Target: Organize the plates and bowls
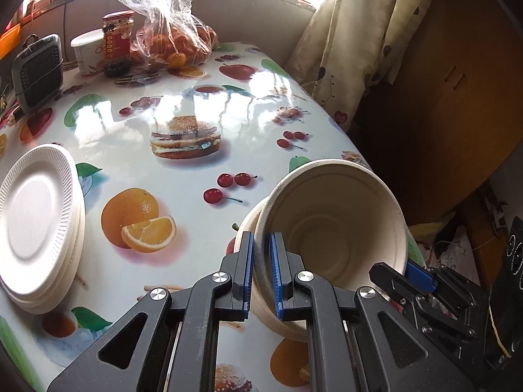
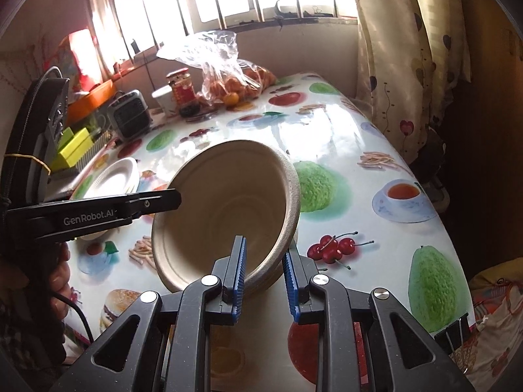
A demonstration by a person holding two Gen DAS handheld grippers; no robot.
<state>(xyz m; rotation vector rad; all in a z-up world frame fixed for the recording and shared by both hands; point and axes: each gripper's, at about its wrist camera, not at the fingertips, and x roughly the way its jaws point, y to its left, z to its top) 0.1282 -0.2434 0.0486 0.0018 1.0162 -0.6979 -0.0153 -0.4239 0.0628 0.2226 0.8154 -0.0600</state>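
- Far left in the left wrist view we see a stack of white paper plates lying flat on the fruit-print tablecloth, well apart from the bowl.
- Back left of the table: small grey fan heater, white cup, red-labelled jar, and a clear bag of oranges.
- Left gripper is clamped on the near rim of the beige paper bowl, one blue pad inside the wall and one outside.
- Bowl is tilted on edge with its opening toward the cameras, near the table's right edge (there looks to be a second bowl nested behind it, though we can't tell for sure).
- Right gripper pinches the same bowl's rim on the opposite side, pads on both faces of the wall.
- Right of the table hangs a patterned curtain.
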